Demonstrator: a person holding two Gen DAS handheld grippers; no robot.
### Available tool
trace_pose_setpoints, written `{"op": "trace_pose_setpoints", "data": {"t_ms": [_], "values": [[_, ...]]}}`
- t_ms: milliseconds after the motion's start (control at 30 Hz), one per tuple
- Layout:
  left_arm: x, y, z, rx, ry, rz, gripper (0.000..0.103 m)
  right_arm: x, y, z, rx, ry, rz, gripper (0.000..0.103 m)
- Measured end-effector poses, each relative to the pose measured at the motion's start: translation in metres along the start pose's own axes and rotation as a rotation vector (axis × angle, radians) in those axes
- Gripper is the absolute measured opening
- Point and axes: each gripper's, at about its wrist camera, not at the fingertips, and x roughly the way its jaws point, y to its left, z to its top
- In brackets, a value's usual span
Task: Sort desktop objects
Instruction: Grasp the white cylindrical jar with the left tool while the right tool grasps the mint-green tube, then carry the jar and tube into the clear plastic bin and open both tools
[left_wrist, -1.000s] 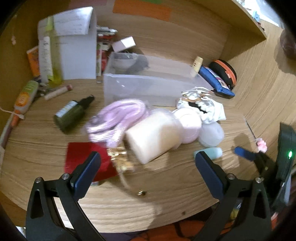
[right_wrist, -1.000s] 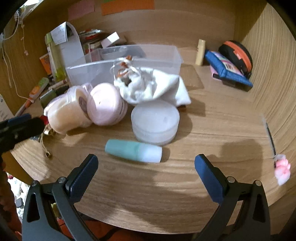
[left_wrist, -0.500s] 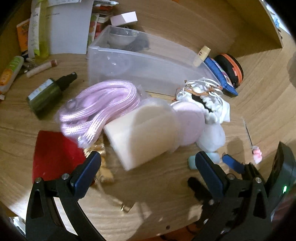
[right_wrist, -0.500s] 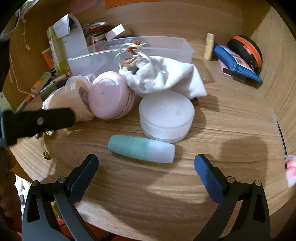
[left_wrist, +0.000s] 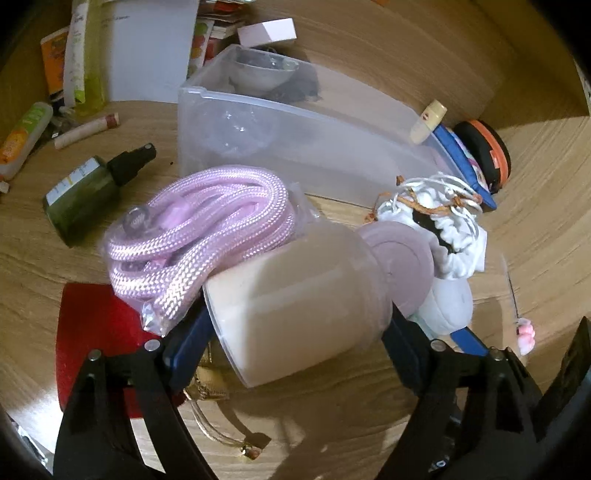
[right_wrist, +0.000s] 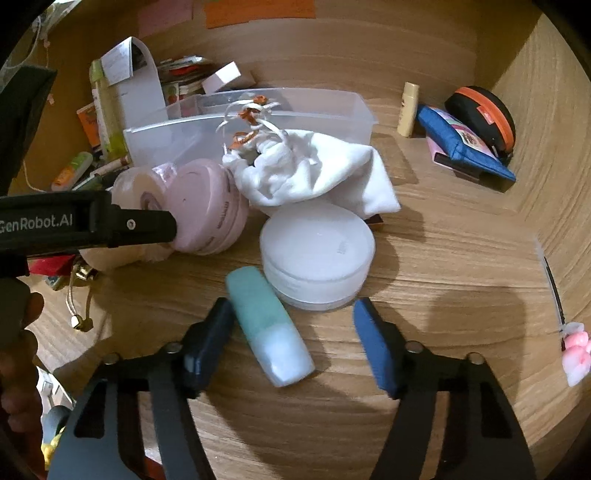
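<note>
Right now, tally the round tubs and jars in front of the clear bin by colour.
Pink: 1, pink case
White: 1, white case
Cream: 1, cream jar, clamped in the left gripper
Total: 3

Between the left fingers, a cream frosted-plastic jar (left_wrist: 303, 310), cloudy and smooth. Beside their left tip, braided pink rope (left_wrist: 199, 236) in glossy film. Between the right fingers, a matt teal tube (right_wrist: 269, 325); beyond, crumpled white cloth (right_wrist: 317, 173) on grained wooden desk (right_wrist: 461, 258).
</note>
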Motion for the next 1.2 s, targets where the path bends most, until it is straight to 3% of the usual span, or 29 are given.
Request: {"op": "trace_pose_setpoints", "data": {"t_ms": [67,233,400,500,700,933,1200], "values": [[-0.003,0.001,-0.002,0.003,-0.003,0.008,0.086,0.0,0.0,-0.001,-0.007,-0.004,0.002,0.057],[-0.008,0.003,-0.008,0.001,0.001,-0.003,0.086,-0.005,-0.001,-0.004,-0.011,-0.009,0.053,0.031],[-0.017,0.001,-0.011,0.007,-0.024,-0.01,0.085,-0.009,-0.006,-0.006,0.02,-0.001,0.13,0.023],[-0.028,-0.001,-0.012,0.022,-0.061,-0.014,0.084,-0.013,-0.007,-0.006,0.026,-0.005,0.161,0.023],[-0.03,-0.004,-0.011,0.031,-0.057,-0.037,0.069,-0.033,-0.008,-0.001,0.021,-0.048,0.222,0.023],[-0.04,-0.004,-0.01,0.056,-0.098,-0.014,0.069,-0.047,-0.014,0.01,0.03,-0.091,0.236,0.023],[-0.071,-0.007,0.011,0.085,-0.2,0.012,0.069,-0.066,-0.018,0.035,-0.003,-0.156,0.219,0.023]]}}
